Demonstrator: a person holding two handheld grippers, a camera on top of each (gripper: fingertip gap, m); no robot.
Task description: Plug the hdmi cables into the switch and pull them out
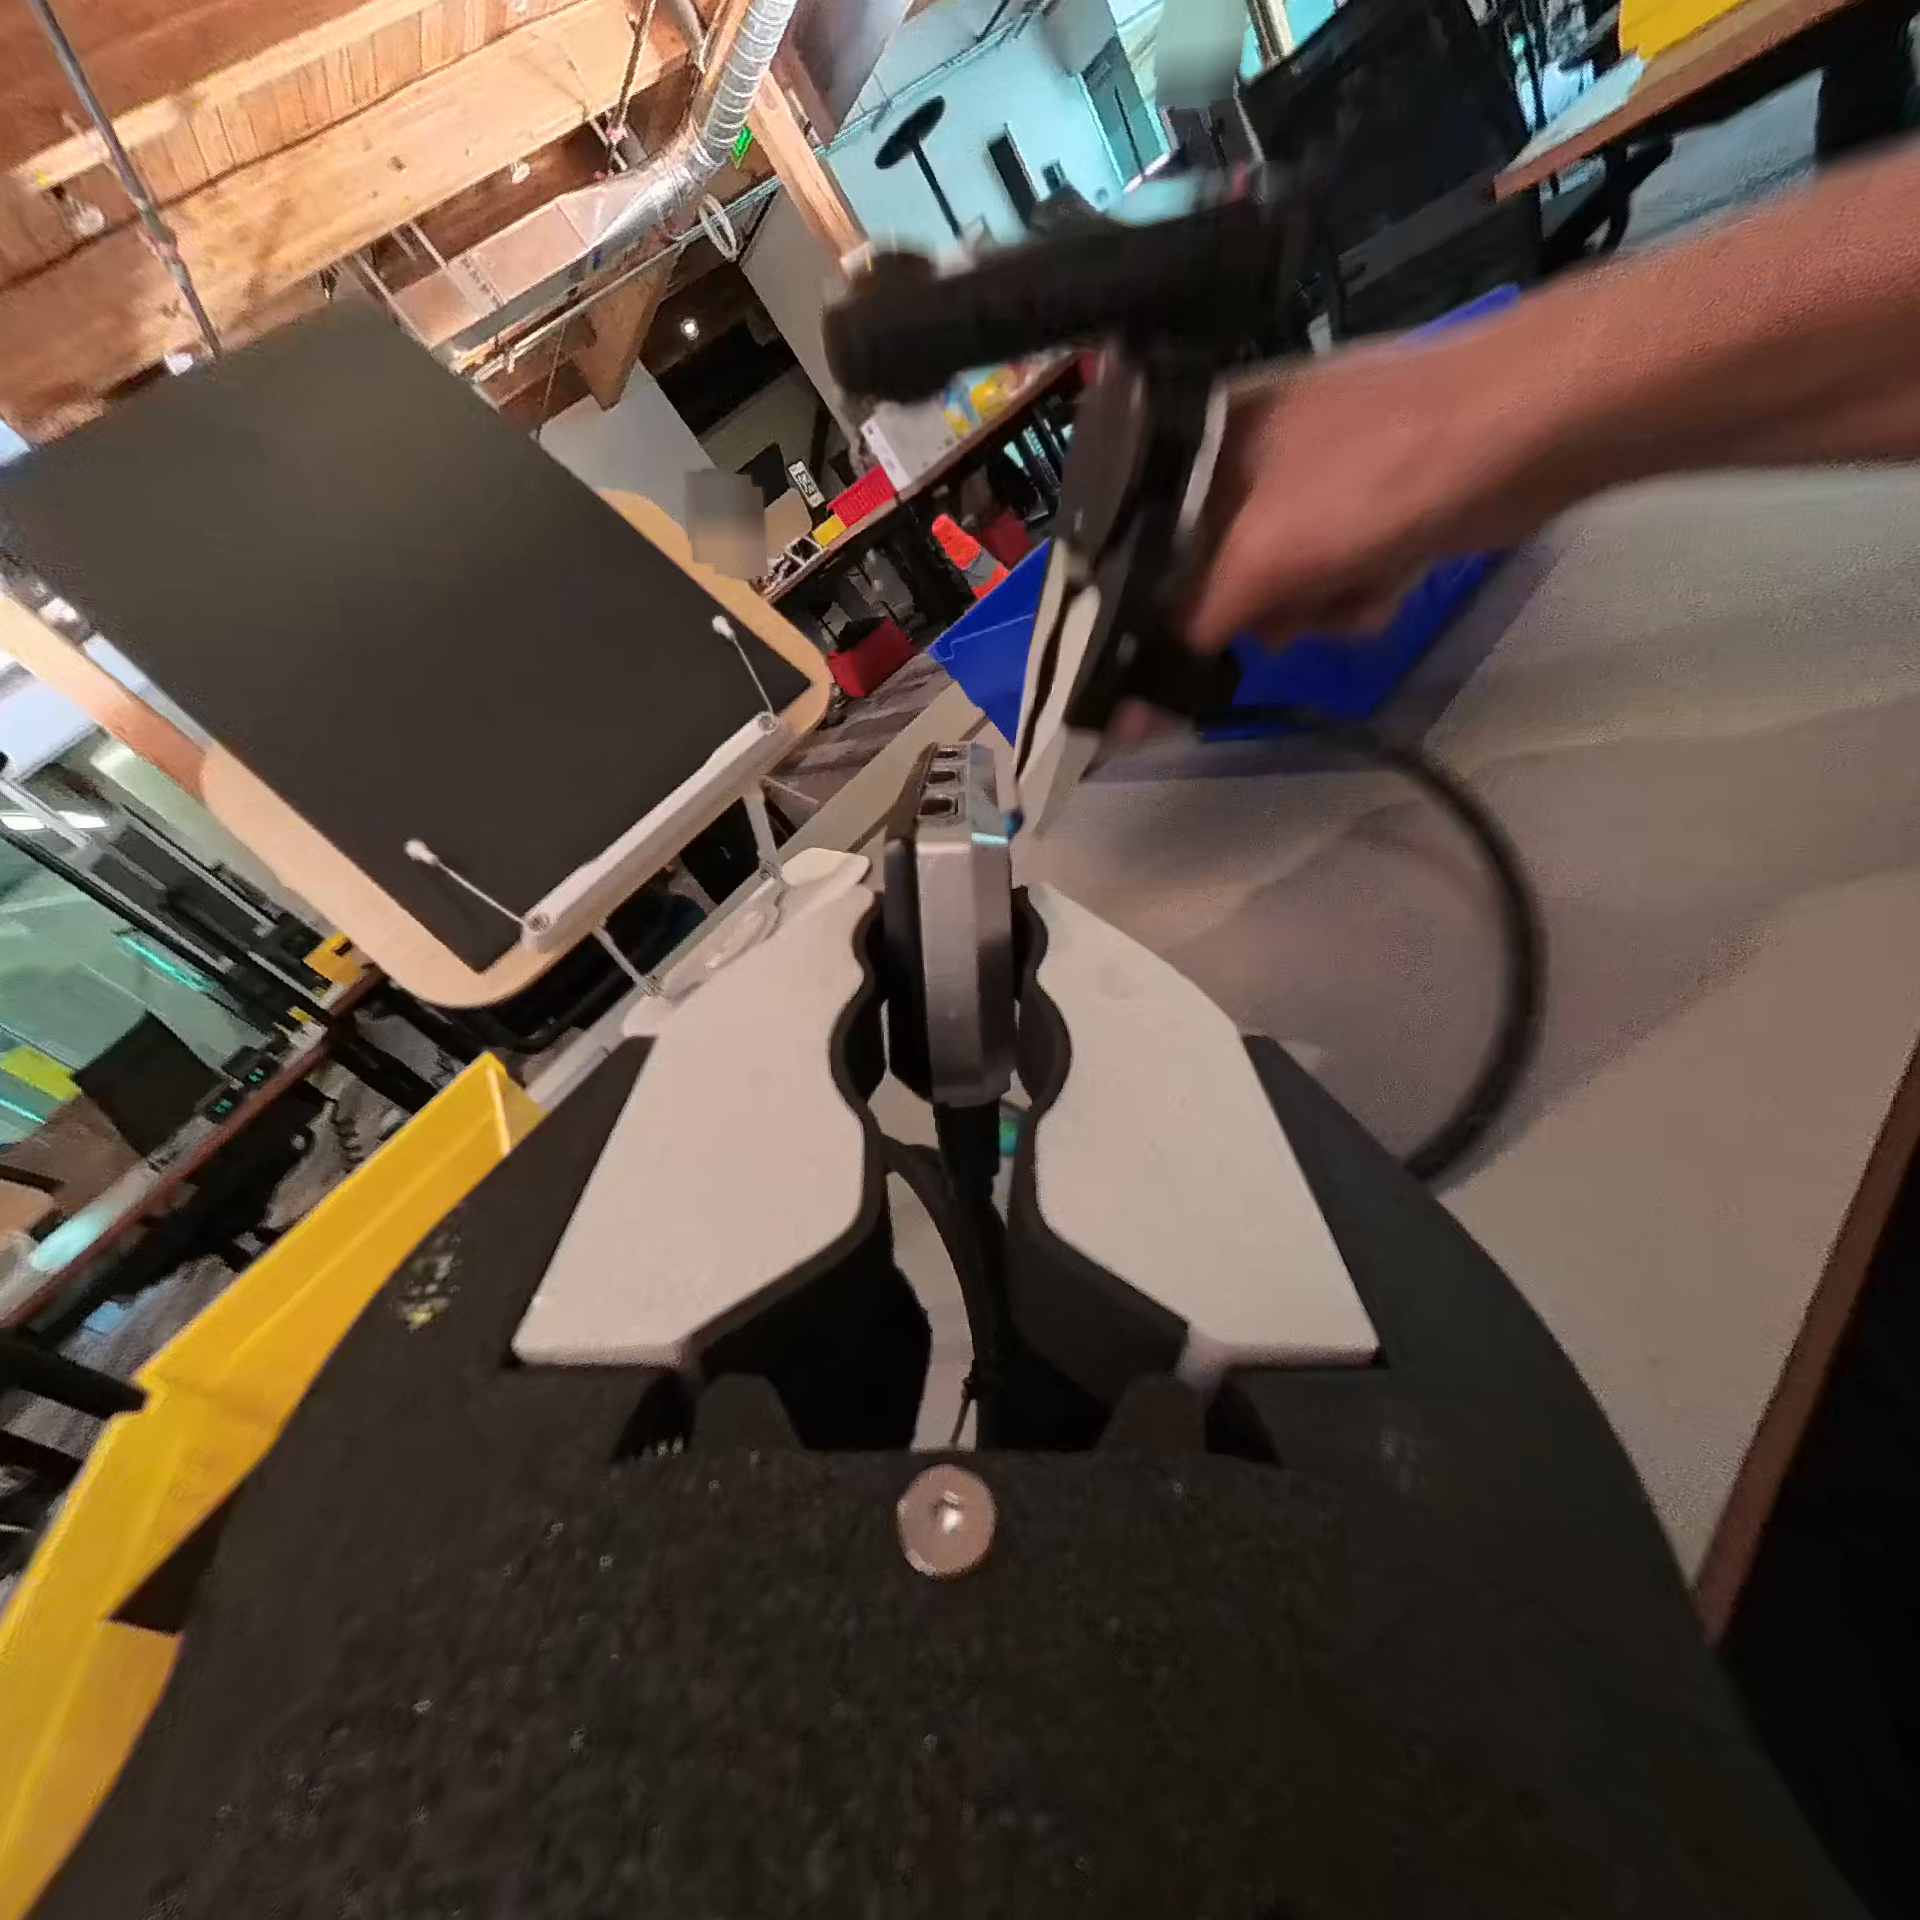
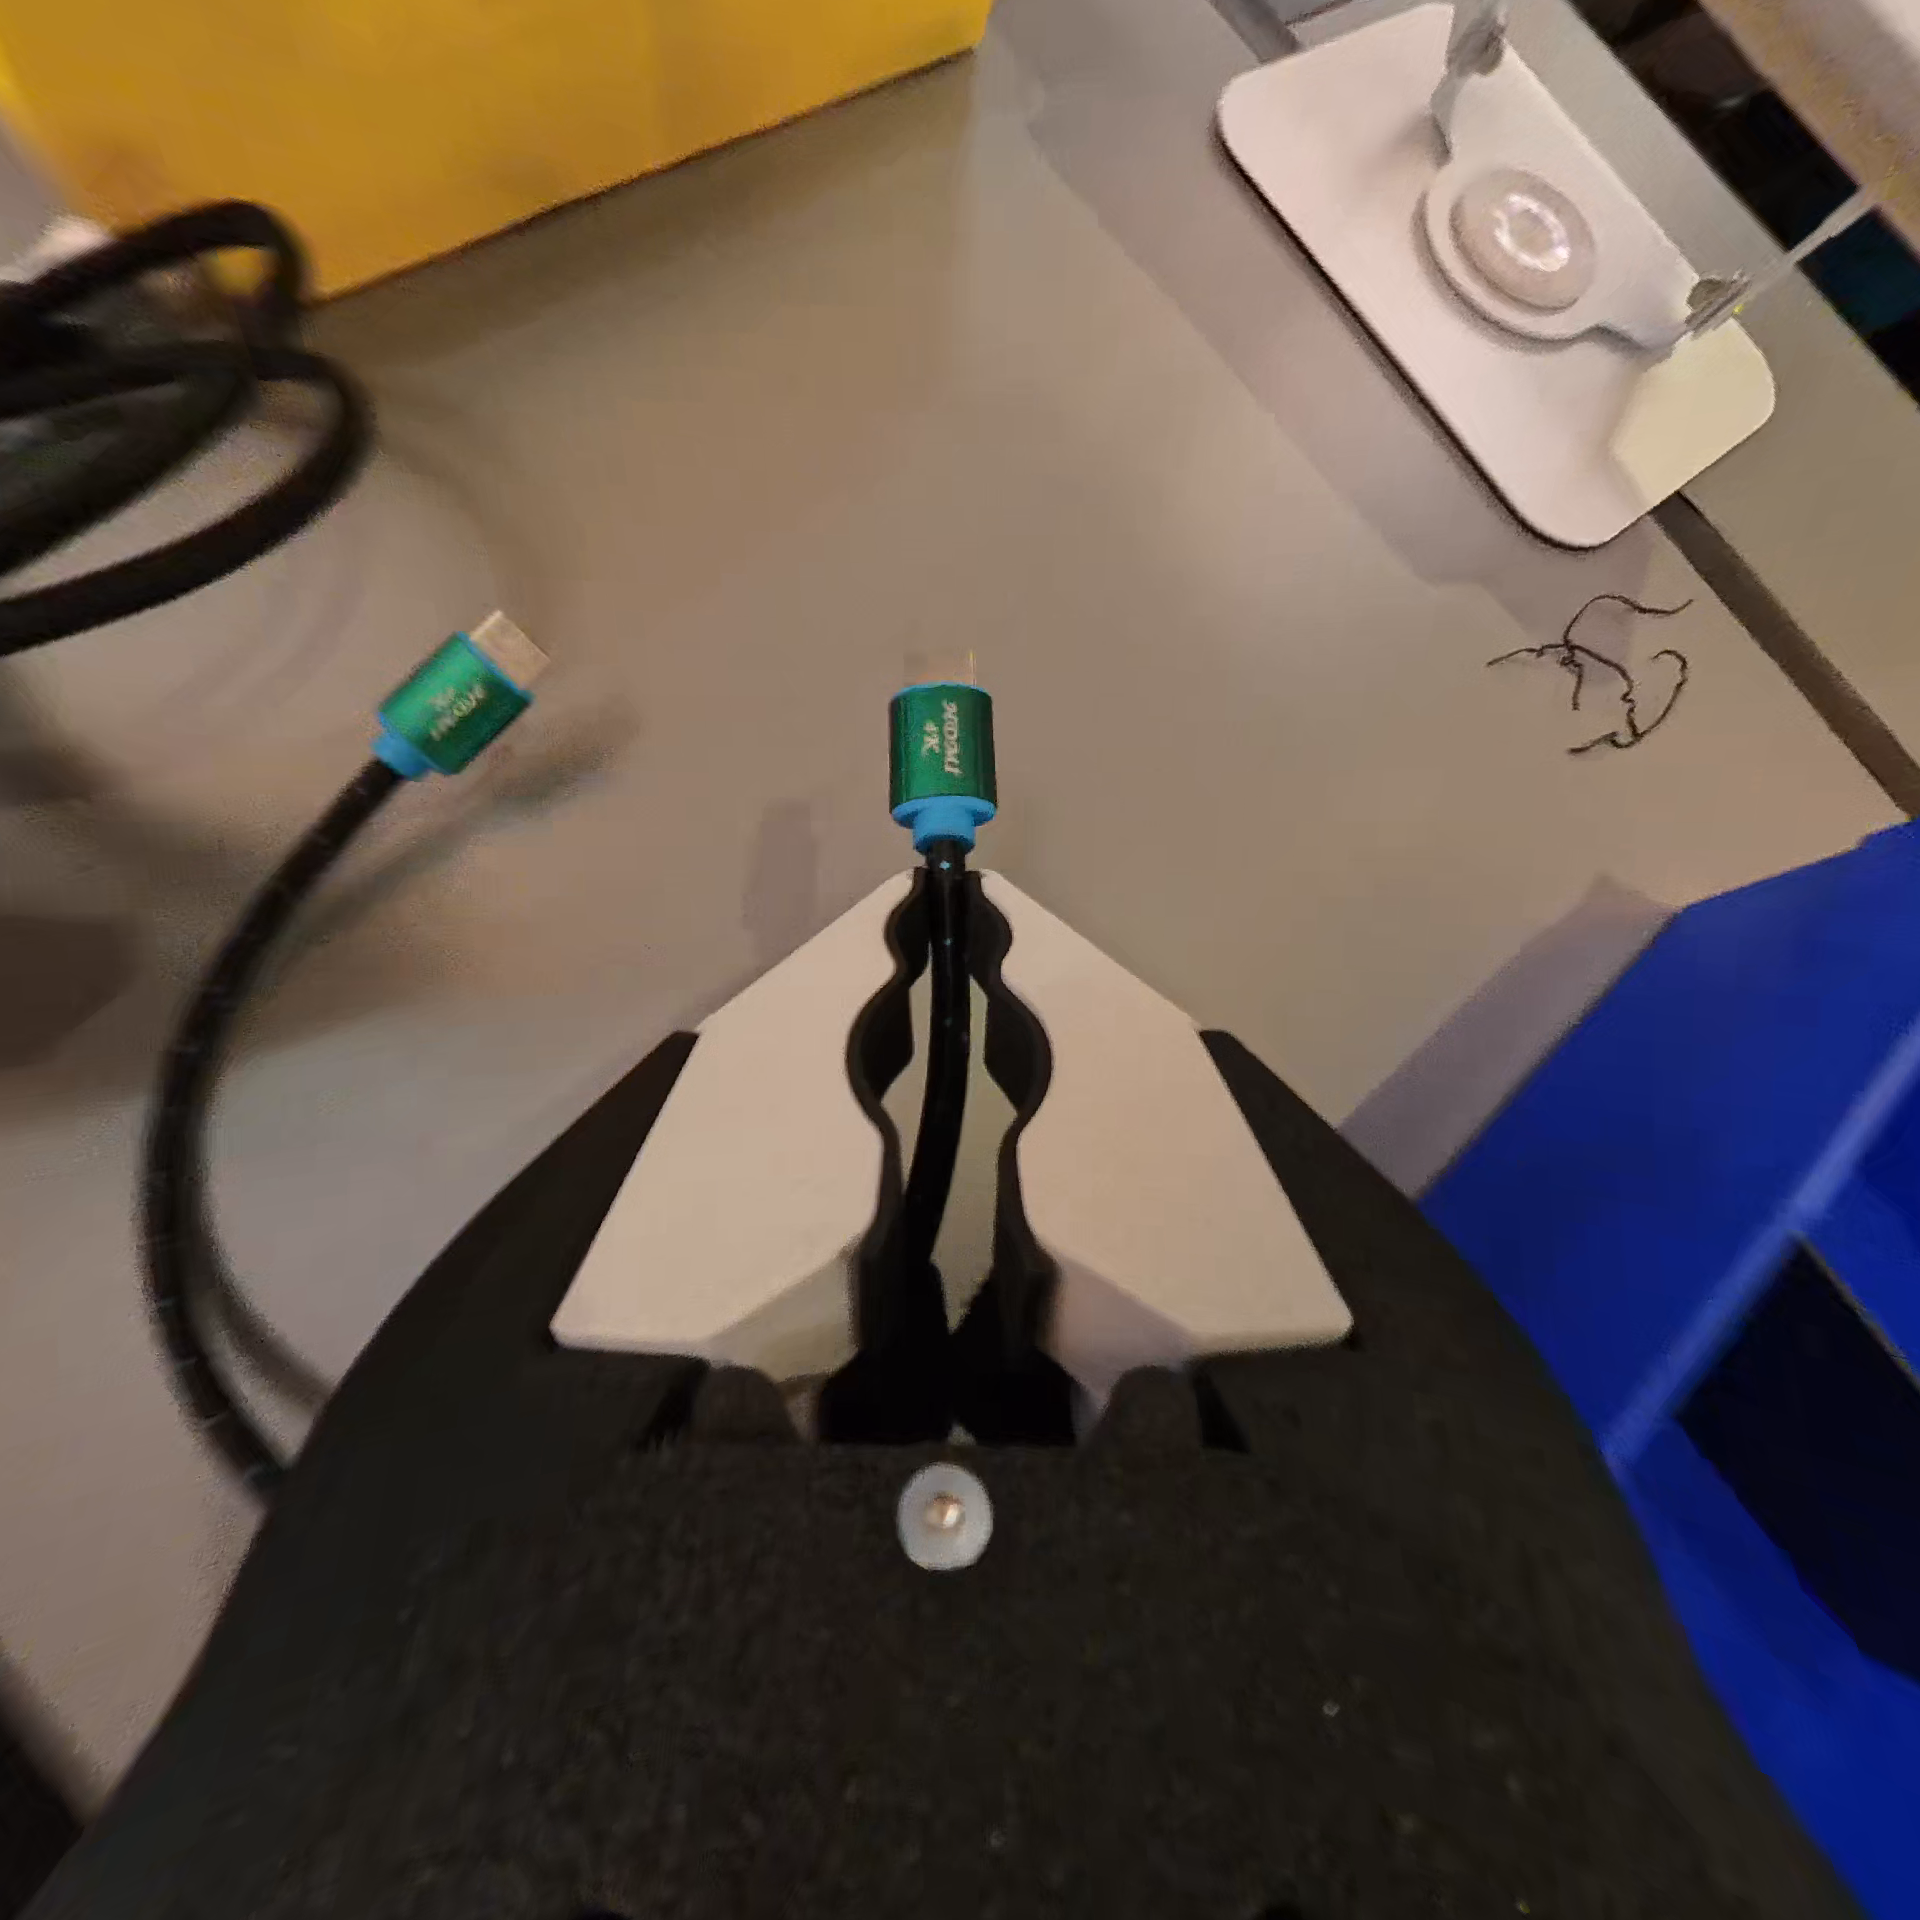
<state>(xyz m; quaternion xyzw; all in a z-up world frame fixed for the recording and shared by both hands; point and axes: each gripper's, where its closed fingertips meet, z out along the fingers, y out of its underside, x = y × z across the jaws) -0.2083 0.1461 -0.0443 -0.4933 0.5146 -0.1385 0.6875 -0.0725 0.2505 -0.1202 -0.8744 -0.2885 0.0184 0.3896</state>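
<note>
My left gripper (image 1: 951, 935) is shut on the grey HDMI switch (image 1: 954, 935) and holds it on edge, its row of ports (image 1: 943, 777) facing away from me. My right gripper (image 2: 943, 883) is shut on the black cable (image 2: 940, 1039) of an HDMI plug with a green shell (image 2: 940, 753), which sticks out past the fingertips. In the left wrist view the right gripper (image 1: 1039, 769) comes down from the upper right, close to the switch's ports, held by a hand (image 1: 1382, 488). A second green HDMI plug (image 2: 462, 696) lies on the table at left.
A yellow bin (image 2: 499, 104) stands at the back left, a blue bin (image 2: 1704, 1195) at the right. A white stand base (image 2: 1455, 312) carries a black board (image 1: 395, 644). Coiled black cable (image 2: 156, 416) lies at left. A thin black thread (image 2: 1600, 675) lies on the grey table (image 2: 935, 416). About 20 cm separates my left fingertips from my right.
</note>
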